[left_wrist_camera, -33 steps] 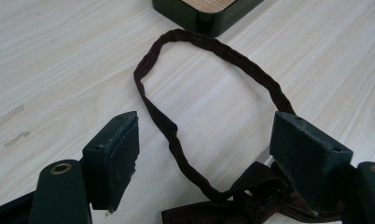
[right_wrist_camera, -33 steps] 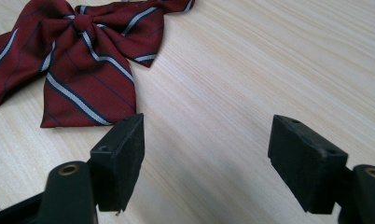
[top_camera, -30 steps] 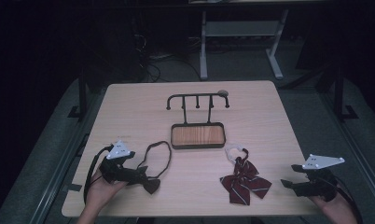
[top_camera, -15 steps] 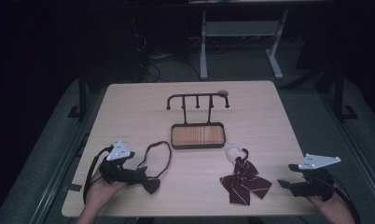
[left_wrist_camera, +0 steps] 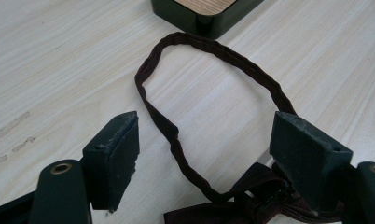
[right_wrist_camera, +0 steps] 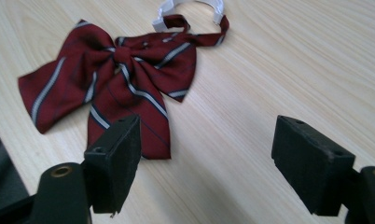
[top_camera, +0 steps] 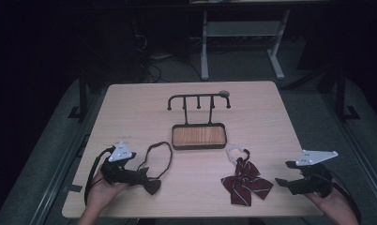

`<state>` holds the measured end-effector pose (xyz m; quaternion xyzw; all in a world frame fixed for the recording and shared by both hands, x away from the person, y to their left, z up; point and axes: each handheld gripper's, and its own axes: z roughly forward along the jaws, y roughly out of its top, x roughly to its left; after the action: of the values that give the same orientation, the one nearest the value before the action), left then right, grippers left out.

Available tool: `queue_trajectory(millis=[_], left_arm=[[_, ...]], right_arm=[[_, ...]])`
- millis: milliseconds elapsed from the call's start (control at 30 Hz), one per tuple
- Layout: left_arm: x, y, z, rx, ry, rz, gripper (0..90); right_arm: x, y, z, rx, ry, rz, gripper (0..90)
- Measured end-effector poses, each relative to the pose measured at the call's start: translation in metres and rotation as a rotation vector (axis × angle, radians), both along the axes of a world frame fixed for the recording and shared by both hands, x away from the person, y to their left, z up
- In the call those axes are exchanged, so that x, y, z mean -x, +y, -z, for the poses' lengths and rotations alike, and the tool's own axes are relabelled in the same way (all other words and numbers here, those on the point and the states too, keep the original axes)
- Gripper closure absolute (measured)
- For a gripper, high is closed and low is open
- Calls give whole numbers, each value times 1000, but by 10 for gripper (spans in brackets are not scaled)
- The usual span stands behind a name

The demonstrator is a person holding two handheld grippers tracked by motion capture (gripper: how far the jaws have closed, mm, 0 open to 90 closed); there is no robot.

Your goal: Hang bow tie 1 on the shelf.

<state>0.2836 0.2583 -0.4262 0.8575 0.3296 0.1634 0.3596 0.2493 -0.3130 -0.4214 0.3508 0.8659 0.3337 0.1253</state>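
Nothing hung yet: rack (top_camera: pixel 198 101) pegs look bare, though the high view is dim. Dark bow (left_wrist_camera: pixel 251 198) lies near the worktop (top_camera: pixel 130 108) front edge, its strap loop between the left gripper (left_wrist_camera: pixel 213 158) jaws, spread and not gripping. Right gripper (right_wrist_camera: pixel 213 163) released, just short of the red bow (right_wrist_camera: pixel 115 79). Tray (top_camera: pixel 199 136) sits mid-worktop; open room either side.

matt pale wood-grain table (top_camera: pixel 130 108); striped cloth bow tie (right_wrist_camera: pixel 115 70) (slight sheen); glossy dark tray (left_wrist_camera: pixel 199 18) rim.
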Motion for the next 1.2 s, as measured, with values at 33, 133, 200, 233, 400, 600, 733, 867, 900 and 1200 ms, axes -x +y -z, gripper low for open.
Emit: queue_trajectory(millis=[33,133,200,233,400,600,733,867,900,1200], left_arm=[[0,0,0,1,-1,-2,243],[1,1,-1,4,-9,-6,242],[1,1,-1,5,-8,-9,242],[1,1,-1,5,-8,-9,243],[1,1,-1,3,-9,-7,243],[1,3,-2,2,-20,-11,242],[1,5,-3,1,-27,-13,242],[1,5,-3,6,-20,-18,242],[1,5,-3,4,-21,-17,242],[1,7,-4,-3,-35,-14,241]], right_arm=[[0,2,-1,-2,2,0,236],[-2,7,-2,6,-6,-9,236],[-4,9,-3,8,-5,-18,237],[-5,11,-3,14,0,-20,236],[-13,19,-4,31,18,-33,238],[-23,36,-7,53,24,-71,244],[-29,46,-8,74,28,-99,244],[-36,54,-11,91,39,-119,243],[-38,56,-12,93,38,-127,243],[-51,77,-21,122,52,-187,242]])
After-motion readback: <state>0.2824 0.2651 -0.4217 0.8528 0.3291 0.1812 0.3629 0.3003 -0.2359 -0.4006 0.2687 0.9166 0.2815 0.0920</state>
